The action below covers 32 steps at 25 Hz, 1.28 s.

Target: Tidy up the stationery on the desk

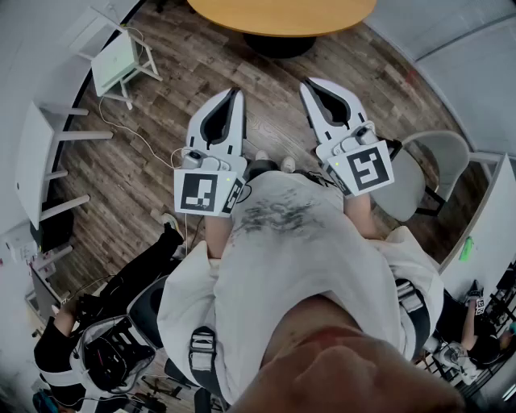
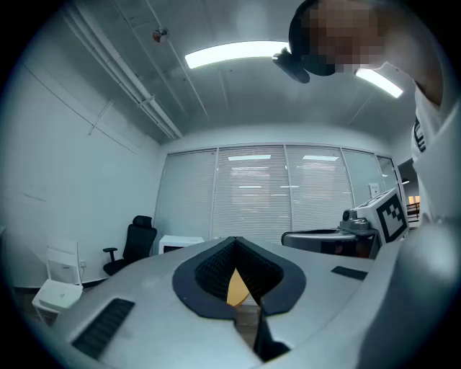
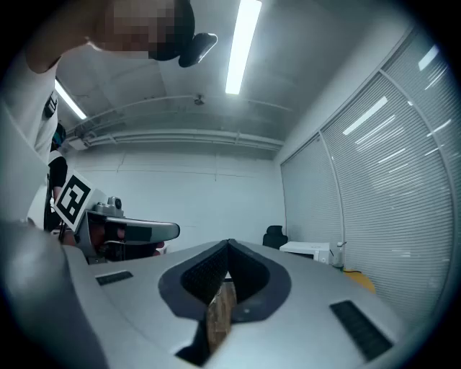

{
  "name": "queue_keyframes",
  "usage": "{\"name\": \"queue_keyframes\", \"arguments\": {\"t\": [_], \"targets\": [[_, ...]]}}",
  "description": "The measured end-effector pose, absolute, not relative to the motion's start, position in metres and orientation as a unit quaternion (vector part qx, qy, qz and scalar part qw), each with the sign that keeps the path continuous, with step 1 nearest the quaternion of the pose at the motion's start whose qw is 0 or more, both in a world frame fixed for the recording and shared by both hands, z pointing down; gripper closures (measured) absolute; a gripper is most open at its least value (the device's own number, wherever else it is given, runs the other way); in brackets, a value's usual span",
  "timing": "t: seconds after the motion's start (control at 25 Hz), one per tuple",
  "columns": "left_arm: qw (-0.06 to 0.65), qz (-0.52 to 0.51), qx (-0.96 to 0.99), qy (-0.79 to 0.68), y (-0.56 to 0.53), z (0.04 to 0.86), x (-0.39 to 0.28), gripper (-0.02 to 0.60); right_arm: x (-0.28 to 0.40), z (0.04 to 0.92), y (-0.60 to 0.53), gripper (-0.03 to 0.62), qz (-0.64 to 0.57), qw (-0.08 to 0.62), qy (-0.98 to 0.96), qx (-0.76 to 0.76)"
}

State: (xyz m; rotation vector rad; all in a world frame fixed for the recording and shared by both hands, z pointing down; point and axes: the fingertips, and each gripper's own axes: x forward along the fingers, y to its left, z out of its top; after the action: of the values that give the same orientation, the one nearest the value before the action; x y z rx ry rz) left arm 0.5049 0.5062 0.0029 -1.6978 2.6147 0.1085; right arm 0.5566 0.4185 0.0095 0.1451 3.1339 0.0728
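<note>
No stationery shows in any view. I hold both grippers up in front of a white shirt [image 1: 290, 250], side by side over the wooden floor. My left gripper [image 1: 235, 92] has its jaws closed tip to tip with nothing between them; in the left gripper view the left gripper [image 2: 234, 240] shows only a sliver of orange tabletop through the hollow behind the tips. My right gripper [image 1: 307, 84] is shut and empty too. In the right gripper view the right gripper [image 3: 229, 243] lets floorboards show through that hollow.
A round wooden table [image 1: 282, 16] stands ahead at the top of the head view. A grey chair [image 1: 423, 173] is at the right, white shelving [image 1: 121, 63] and cables at the left. Another person [image 1: 72, 323] sits low at the left. A black office chair [image 2: 137, 238] stands by the blinds.
</note>
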Motion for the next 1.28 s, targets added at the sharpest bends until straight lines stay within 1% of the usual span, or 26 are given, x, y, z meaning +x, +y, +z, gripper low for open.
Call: {"name": "queue_keyframes", "arguments": {"t": [0.24,0.36,0.56,0.68,0.8,0.96,1.28], "targets": [[0.007,0.040,-0.538,0.842,0.503,0.006,0.495,0.574,0.547,0.010,0.414,0.533,0.022,0.006,0.999,0.046],[0.004,0.036,-0.535,0.844,0.501,0.009,0.485,0.574,0.539,0.006,0.409,0.533,0.003,0.022,0.999,0.046],[-0.001,0.037,-0.541,0.840,0.493,0.015,0.463,0.574,0.516,0.012,0.402,0.532,-0.003,0.021,0.999,0.047],[-0.001,0.036,-0.550,0.835,0.487,0.023,0.436,0.574,0.489,0.018,0.397,0.531,-0.006,0.026,0.999,0.038],[0.000,0.034,-0.559,0.828,0.476,0.026,0.405,0.574,0.458,0.023,0.389,0.531,-0.010,0.015,0.999,0.032],[-0.001,0.034,-0.573,0.819,0.463,0.030,0.364,0.574,0.418,0.029,0.381,0.531,0.014,-0.002,1.000,0.011],[-0.004,0.035,-0.591,0.806,0.452,0.032,0.283,0.574,0.338,0.025,0.377,0.531,0.041,-0.005,0.999,-0.016]]}}
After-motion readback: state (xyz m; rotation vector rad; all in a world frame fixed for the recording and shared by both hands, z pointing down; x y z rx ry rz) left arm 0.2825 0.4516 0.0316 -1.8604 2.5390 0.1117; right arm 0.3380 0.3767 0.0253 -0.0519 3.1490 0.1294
